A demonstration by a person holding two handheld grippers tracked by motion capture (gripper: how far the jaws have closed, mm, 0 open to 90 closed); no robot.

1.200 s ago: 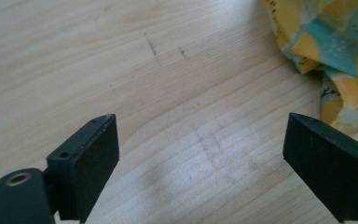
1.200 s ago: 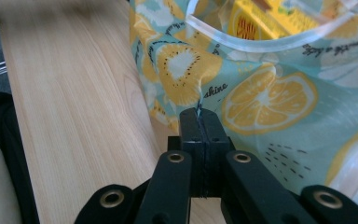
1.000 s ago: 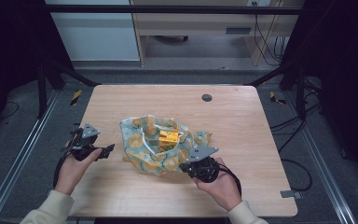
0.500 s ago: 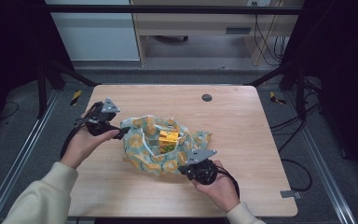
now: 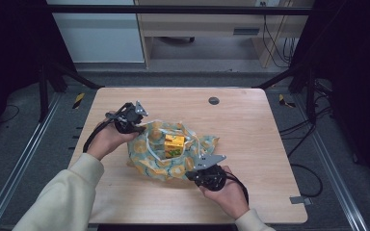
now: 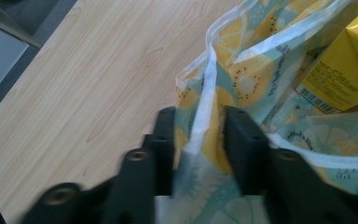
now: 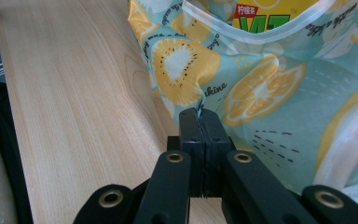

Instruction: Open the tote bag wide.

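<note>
A teal bag printed with lemon slices (image 5: 156,161) lies crumpled in the middle of the table, mouth up. Inside it stands a yellow drink carton (image 5: 174,144). At the bag's far left rim is my left gripper (image 5: 136,121). In the left gripper view its jaws stand open (image 6: 200,140) on either side of the bag's white-trimmed rim (image 6: 209,79), with the carton (image 6: 349,60) just beyond. My right gripper (image 5: 198,172) is at the bag's near right corner. The right gripper view shows it (image 7: 200,116) shut on a fold of the bag's fabric (image 7: 261,84).
The wooden table (image 5: 250,125) has a small black round disc (image 5: 214,100) near its far edge. Dark frame posts stand at both sides. Beyond the table is a pale cabinet (image 5: 96,33) and a desk with cables.
My left gripper has moved from the table's left side forward and rightward to the bag's far left rim. The right gripper has kept its grip on the bag.
</note>
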